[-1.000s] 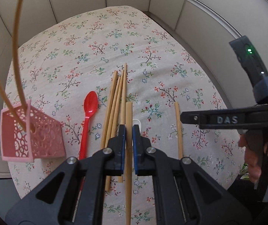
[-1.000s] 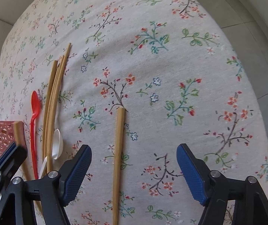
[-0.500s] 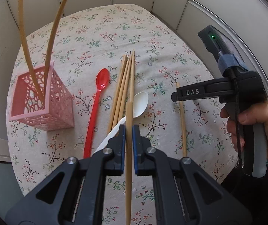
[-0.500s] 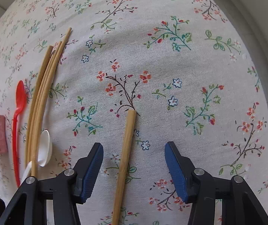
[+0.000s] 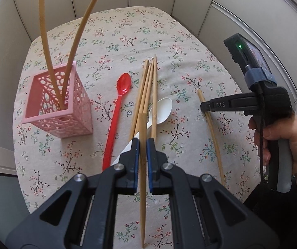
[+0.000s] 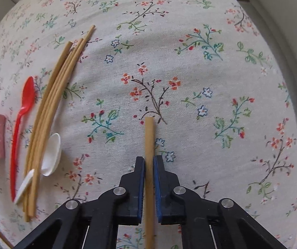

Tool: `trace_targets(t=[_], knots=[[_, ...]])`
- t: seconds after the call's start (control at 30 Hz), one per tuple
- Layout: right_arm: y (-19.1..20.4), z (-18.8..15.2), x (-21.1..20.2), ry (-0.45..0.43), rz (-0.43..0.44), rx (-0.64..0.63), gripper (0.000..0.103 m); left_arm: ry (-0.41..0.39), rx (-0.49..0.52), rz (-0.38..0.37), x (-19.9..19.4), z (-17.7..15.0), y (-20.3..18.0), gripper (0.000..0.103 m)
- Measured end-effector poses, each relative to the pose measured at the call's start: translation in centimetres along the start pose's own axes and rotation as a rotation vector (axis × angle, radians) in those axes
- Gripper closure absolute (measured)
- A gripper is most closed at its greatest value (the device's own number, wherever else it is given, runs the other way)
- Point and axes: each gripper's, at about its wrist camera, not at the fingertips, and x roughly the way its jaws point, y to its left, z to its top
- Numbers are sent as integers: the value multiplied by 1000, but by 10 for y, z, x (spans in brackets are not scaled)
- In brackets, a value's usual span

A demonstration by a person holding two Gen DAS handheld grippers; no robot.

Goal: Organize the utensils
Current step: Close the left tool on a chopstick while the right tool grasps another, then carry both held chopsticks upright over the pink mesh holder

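Currently both grippers are clamped on chopsticks. The left gripper (image 5: 141, 145) has its blue pads pinching one chopstick (image 5: 142, 178), which runs up between the jaws and pokes out past the tips, held above the cloth (image 5: 111, 33). The right gripper (image 6: 149, 161) is pressed shut on a second chopstick (image 6: 149, 137); its far end lies on or just over the cloth, can't tell which from this angle. In the left view that same stick (image 5: 210, 130) runs lengthwise under the right gripper's nose, with a hand (image 5: 283, 143) on the grip. The pink basket (image 5: 77, 112) stands upright on the left side of the table, two chopsticks (image 5: 44, 47) leaning out of it and splayed apart. Between basket and right gripper: a red spoon (image 5: 115, 116), then a bundle of loose chopsticks (image 5: 148, 87) lying side by side, touching, and a white spoon (image 5: 163, 109) crossing under the bundle, bowl on the right side. Red spoon sits just beside the bundle, not touching the basket. The right view shows the same row at its left edge.
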Motion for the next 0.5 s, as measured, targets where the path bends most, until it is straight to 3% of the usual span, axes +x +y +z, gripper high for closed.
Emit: trace_targets(t=[0.23, 0.5], knots=[[-11, -8, -41, -72, 61, 0, 96, -72, 14, -3, -29, -2, -1, 95], [9, -24, -105, -236, 116, -78, 96, -186, 36, -7, -75, -8, -4, 95]])
